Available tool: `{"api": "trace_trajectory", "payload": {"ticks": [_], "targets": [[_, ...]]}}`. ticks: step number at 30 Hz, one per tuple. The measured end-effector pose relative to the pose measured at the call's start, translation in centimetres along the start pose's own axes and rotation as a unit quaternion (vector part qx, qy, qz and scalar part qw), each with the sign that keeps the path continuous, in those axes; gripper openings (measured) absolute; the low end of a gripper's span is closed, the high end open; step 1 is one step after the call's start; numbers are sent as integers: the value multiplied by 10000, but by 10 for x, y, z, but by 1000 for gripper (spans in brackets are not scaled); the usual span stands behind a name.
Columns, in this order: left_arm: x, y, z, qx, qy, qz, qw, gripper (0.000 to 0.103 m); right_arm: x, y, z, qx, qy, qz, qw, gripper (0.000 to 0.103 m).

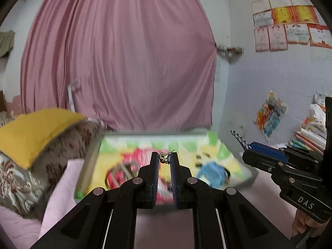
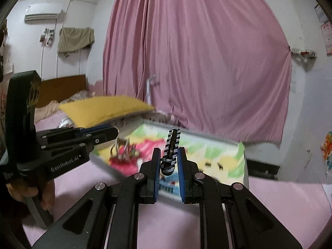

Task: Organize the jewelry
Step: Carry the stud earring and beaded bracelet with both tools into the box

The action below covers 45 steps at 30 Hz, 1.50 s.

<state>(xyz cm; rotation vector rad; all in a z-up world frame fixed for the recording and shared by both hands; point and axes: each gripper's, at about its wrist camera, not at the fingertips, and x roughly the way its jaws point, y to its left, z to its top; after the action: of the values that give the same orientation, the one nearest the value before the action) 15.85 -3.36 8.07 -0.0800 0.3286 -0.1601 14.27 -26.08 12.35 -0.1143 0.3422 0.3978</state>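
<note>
Two grippers were raised above a bed covered in a pink sheet [image 2: 166, 217], each clamped on a small piece of jewelry. The left gripper [image 1: 165, 158] had its blue-padded jaws drawn close on a little gold earring [image 1: 165, 157], pinched right at the fingertips with a thin pin sticking out toward the right finger. The right gripper [image 2: 170, 155] was closed on a black-and-white patterned hair clip [image 2: 171, 147]; the clip's lower end sat between the pads and its scalloped length stood up past the fingertips, leaning slightly right. In the left wrist view that same clip [image 1: 239, 139] poked out from the right gripper [image 1: 247, 147] toward the upper left, and part of a hand [image 1: 300, 224] showed under its handle.

Beneath both grippers lay a flat tray [image 1: 91, 161] with a bright cartoon print in yellow, green, red and blue, blurred in both views. Some loose metal pieces [image 2: 124, 149] rested on the tray's left part in the right wrist view, too smeared to name. A yellow pillow [image 1: 35, 132] sat atop a brown floral pillow [image 1: 18, 178] to the tray's left. A pink curtain [image 1: 118, 51] hung behind the bed, and paper certificates [image 1: 288, 20] were stuck to the wall at the right.
</note>
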Motion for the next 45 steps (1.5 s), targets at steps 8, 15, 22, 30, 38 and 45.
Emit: {"api": "trace_trajectory", "payload": {"ticks": [8,15,22,30,38,45], "targets": [[11,-3,14,-125,-427,75,9990,10,18,-11,5,50,-335,-257,9991,14],[26,-8,9,42,-423,187,9989,10,29,-11,6,36,-232,-403,9989,14],[40,5,7,-223,32,177,9996,10,40,-16,6,121,151,-389,9991,14],[55,8,2,-291,535,85,9981,10,59,-21,-4,235,746,-112,9969,14],[70,7,-7,-325,1134,-63,9930,10,75,-17,-14,180,1277,88,9916,14],[83,10,-14,-429,1645,-115,9854,10,82,-19,-21,265,1560,200,9872,14]]}}
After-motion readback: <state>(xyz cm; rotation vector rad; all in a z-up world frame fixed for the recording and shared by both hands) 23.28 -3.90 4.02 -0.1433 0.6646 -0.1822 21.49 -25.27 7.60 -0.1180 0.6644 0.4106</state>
